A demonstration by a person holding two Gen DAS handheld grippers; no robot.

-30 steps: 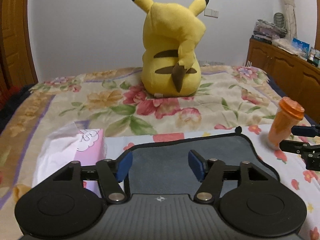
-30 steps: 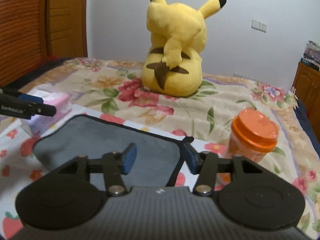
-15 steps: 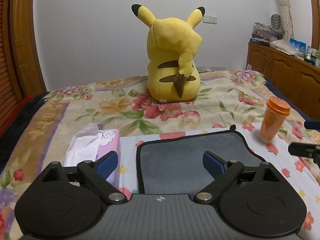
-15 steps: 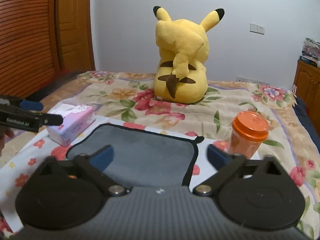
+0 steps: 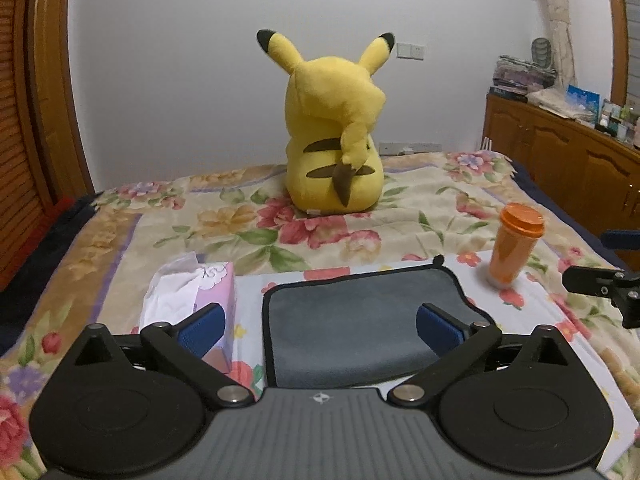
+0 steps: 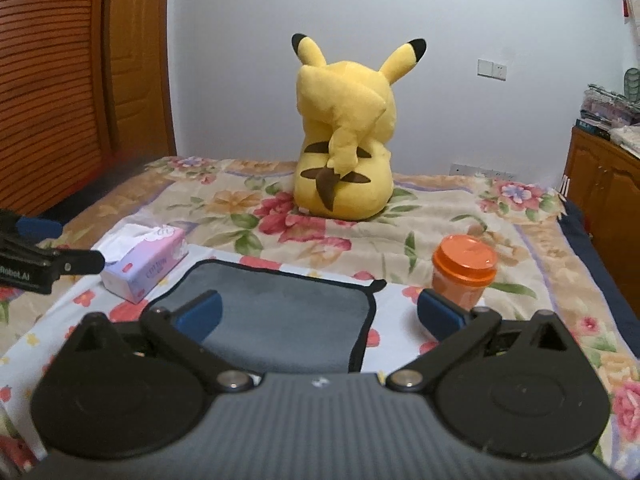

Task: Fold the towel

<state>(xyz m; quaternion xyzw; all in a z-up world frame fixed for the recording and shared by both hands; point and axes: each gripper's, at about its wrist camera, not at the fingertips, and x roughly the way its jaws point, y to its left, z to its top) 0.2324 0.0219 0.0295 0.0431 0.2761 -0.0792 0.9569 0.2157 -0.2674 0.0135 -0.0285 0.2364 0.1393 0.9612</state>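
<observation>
Left wrist view is showing the left gripper [image 5: 320, 326] with fingers spread wide, gripping nothing, hovering over the folded grey towel [image 5: 360, 320] lying on a floral bed [image 5: 120, 240]. Right gripper [image 6: 320, 314] is likewise gaping, seemingly clear of the cloth. A plush Pikachu [image 5: 334, 148] is sitting beyond.

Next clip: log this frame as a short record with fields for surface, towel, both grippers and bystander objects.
surface: bed with floral cover
towel: grey towel, black-edged, lying flat on a light flowered cloth
left gripper: left gripper open, above the towel's near edge, holding nothing
right gripper: right gripper open, over the towel's right edge, holding nothing
bystanders: tissue box left of towel; orange cup right of it; yellow plush behind
</observation>
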